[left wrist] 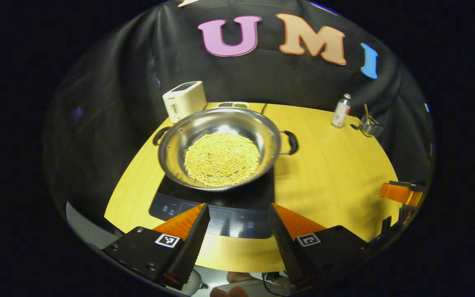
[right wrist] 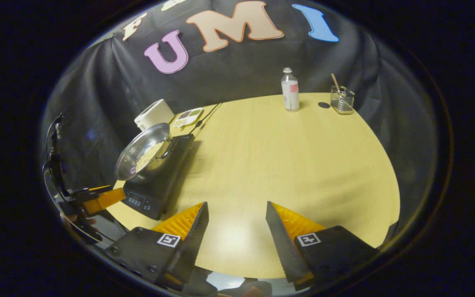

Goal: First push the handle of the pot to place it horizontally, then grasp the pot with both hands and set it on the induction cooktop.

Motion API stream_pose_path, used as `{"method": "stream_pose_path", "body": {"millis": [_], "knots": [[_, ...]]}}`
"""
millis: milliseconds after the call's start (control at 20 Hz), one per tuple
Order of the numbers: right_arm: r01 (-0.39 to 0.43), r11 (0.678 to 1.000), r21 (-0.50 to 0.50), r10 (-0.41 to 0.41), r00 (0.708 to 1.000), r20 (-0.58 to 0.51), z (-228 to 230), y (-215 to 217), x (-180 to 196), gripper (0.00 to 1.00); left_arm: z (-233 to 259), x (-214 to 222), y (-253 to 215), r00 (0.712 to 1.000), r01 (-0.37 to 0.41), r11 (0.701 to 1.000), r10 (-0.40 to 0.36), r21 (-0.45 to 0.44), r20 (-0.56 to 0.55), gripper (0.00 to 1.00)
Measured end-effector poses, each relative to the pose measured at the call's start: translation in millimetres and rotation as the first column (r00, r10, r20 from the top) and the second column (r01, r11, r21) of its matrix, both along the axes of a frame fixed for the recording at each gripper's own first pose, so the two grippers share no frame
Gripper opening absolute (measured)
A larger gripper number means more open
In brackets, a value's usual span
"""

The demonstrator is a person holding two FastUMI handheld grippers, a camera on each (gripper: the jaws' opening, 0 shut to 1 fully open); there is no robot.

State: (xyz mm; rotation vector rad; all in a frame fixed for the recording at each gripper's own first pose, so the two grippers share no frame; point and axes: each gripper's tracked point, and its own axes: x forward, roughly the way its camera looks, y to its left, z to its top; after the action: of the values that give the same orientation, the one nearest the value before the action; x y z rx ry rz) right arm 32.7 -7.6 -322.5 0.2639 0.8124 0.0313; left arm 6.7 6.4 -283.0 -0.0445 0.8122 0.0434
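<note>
A shiny steel pot [left wrist: 221, 148] full of small yellow beans sits on the black induction cooktop [left wrist: 217, 206], its two dark handles pointing left and right. My left gripper [left wrist: 239, 212] hovers open in front of the cooktop's control panel, nothing between its fingers. In the right gripper view the pot [right wrist: 144, 152] and cooktop [right wrist: 159, 177] lie far to the left. My right gripper [right wrist: 236, 214] is open over bare yellow table [right wrist: 287, 165]. The left gripper [right wrist: 97, 200] also shows at that view's left edge, near the cooktop's front corner.
A white appliance [left wrist: 184, 100] and a small sectioned dish [left wrist: 233, 105] stand behind the pot. A bottle [right wrist: 290, 90] and a wire holder [right wrist: 342, 100] sit at the table's far right. The right gripper [left wrist: 402, 193] shows at the right edge of the left gripper view.
</note>
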Motion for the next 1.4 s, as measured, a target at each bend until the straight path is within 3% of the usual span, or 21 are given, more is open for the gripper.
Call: {"method": "stream_pose_path", "body": {"millis": [350,650,900,1000,1050,1150,1200,1300,1400], "knots": [[0.008,0.993,-0.117,0.008,0.990,0.140,60,-36,-32,0.84,54,5,-62,0.987,0.112,0.993,-0.106,-0.047,0.119,0.88],[0.030,0.985,-0.170,0.020,0.957,0.290,159,-15,-46,0.84,149,-1,-62,0.948,0.129,0.983,-0.085,-0.127,0.308,0.88],[0.064,0.981,-0.181,0.025,0.891,0.454,259,15,-57,0.87,239,-12,-40,0.862,0.154,0.982,-0.080,-0.109,0.501,0.88],[0.085,0.982,-0.166,0.010,0.864,0.503,287,27,-65,0.93,266,-17,-33,0.812,0.169,0.983,-0.096,-0.074,0.576,0.88],[0.106,0.978,-0.177,0.004,0.848,0.530,300,27,-70,0.93,279,-23,-31,0.786,0.169,0.984,-0.100,-0.057,0.610,0.84],[0.140,0.965,-0.221,0.012,0.821,0.571,318,28,-78,0.92,305,-35,-29,0.744,0.161,0.986,-0.088,-0.050,0.662,0.88],[0.143,0.962,-0.234,0.024,0.807,0.590,328,32,-79,0.92,316,-41,-29,0.730,0.163,0.985,-0.080,-0.059,0.679,0.83],[0.144,0.963,-0.228,0.030,0.781,0.623,344,44,-79,0.92,336,-49,-25,0.703,0.160,0.985,-0.074,-0.057,0.707,0.87],[0.133,0.971,-0.198,0.025,0.768,0.640,354,50,-73,0.92,344,-49,-12,0.695,0.132,0.991,-0.072,-0.029,0.715,0.82]]}}
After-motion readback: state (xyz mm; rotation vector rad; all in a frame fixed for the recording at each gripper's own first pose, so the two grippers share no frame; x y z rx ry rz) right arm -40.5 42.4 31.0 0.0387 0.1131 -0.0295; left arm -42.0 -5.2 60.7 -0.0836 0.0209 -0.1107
